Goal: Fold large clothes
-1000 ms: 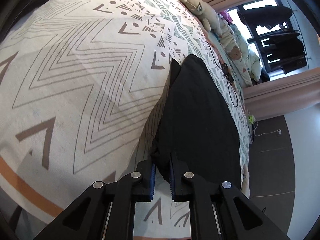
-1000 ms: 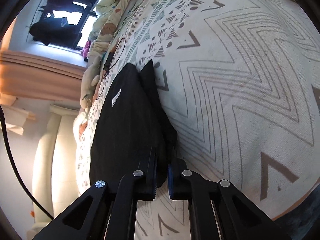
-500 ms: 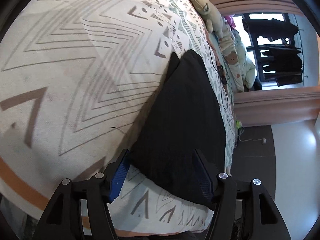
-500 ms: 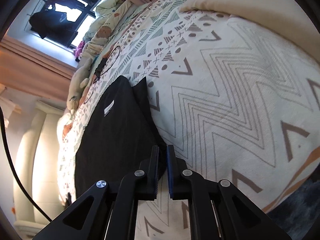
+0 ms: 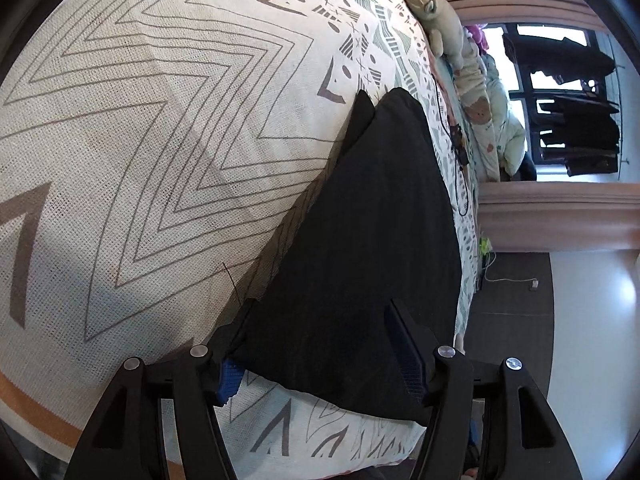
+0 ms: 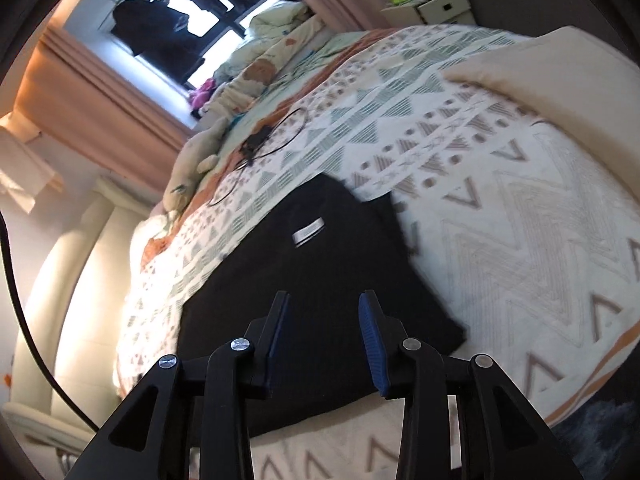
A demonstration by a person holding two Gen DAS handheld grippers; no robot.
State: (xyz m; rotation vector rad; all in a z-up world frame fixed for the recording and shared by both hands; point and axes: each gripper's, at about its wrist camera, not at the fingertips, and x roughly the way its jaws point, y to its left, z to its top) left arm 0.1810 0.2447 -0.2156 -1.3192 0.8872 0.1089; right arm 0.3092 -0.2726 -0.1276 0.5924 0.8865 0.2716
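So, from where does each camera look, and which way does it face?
Left wrist: sits behind the open left tongs, looks low along the bed over the black garment toward the window; only the tongs show.
Right wrist: sits behind the open right tongs, looks down on the garment from higher; only the tongs show.
Shared: garment, bed, window, cable.

Your work surface is a bed [image 5: 160, 140] [image 6: 520, 240] under a pale cover printed with grey zigzags, triangles and an orange stripe near the edge. Flat on it you have the folded black garment [image 5: 372, 240] [image 6: 312, 272], a white label facing up in the right view. Past it a black cable [image 5: 456, 148] [image 6: 272, 140] loops on the cover. A plush toy [image 5: 428, 4] [image 6: 192, 168] and a bunched quilt [image 5: 492, 120] [image 6: 276, 48] lie along the window side.
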